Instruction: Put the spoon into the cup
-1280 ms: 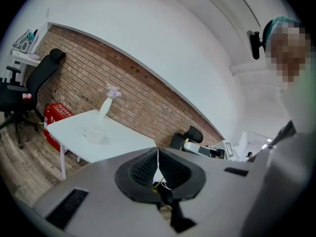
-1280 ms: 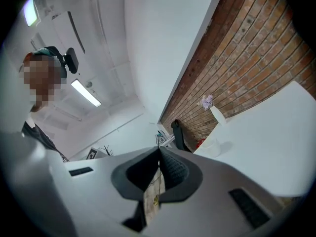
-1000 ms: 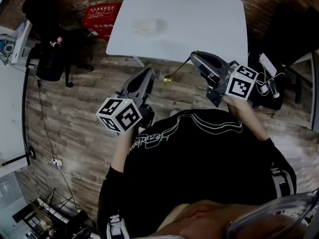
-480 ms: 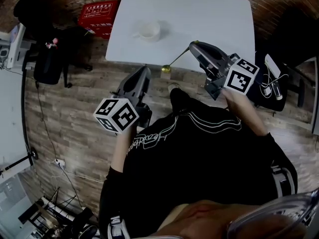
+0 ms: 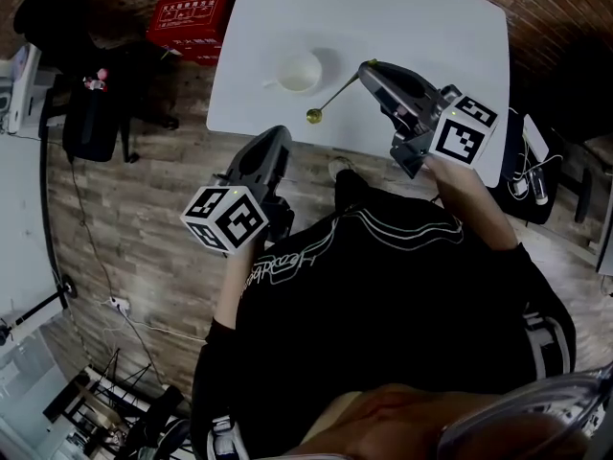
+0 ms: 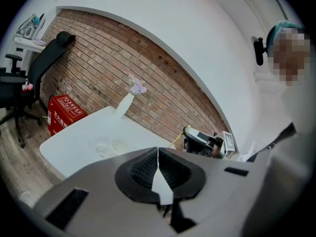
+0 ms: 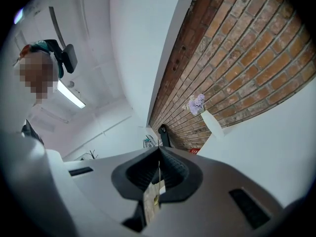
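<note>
The left gripper (image 5: 278,134) is positioned nearest the person, over the wood-plank floor (image 5: 144,218) just short of the near edge of the white rectangular table (image 5: 431,17); its jaws are pressed together with nothing between them, as the left gripper view confirms. The right gripper (image 5: 367,67) is positioned farther forward, above the table, with its jaws clamped on the handle end of the slim gold-coloured metal spoon (image 5: 335,94). In the right gripper view the handle shows as a thin line between the jaw pads. The spoon slopes down and to the left from the jaws; its bowl hangs above the table near the front edge. The white round cup (image 5: 299,70) stands upright on the table just beyond the spoon bowl, and the spoon is outside it. Contact between spoon and table cannot be determined. A red plastic crate (image 5: 189,22) sits on the floor beside the table's left side. A white vase with lilac flowers (image 6: 127,100) stands at the far table edge, against the brick wall (image 6: 163,83).
</note>
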`<action>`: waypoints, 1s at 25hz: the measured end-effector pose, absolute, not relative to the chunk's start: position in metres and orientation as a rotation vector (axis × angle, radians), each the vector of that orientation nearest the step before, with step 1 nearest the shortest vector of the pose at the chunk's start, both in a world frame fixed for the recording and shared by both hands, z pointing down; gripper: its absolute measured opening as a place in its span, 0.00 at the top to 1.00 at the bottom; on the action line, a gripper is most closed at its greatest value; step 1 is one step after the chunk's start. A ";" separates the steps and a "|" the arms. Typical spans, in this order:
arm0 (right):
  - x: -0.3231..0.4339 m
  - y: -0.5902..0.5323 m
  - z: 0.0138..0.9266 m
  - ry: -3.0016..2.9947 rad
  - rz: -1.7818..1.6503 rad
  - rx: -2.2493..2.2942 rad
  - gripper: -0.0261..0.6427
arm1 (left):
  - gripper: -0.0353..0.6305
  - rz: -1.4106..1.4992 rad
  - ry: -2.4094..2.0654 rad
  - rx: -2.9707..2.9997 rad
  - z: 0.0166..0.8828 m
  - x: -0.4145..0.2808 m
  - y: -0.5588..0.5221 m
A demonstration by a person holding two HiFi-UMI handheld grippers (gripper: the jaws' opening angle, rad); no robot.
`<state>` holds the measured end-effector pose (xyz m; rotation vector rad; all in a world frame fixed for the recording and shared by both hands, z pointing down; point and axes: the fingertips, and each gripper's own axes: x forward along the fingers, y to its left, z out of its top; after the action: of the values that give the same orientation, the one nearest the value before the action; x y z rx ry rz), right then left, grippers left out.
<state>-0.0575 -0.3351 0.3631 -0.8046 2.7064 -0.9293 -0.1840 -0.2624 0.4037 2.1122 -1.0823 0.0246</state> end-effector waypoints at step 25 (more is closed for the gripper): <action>-0.113 -0.443 0.437 2.840 -0.997 -0.820 0.96 | 0.94 0.018 -1.110 1.977 0.454 -0.217 -0.334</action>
<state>-0.1131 -0.4427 0.4369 -0.8202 2.8403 -0.9971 -0.2170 -0.3336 0.4539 1.9773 -1.1101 0.0184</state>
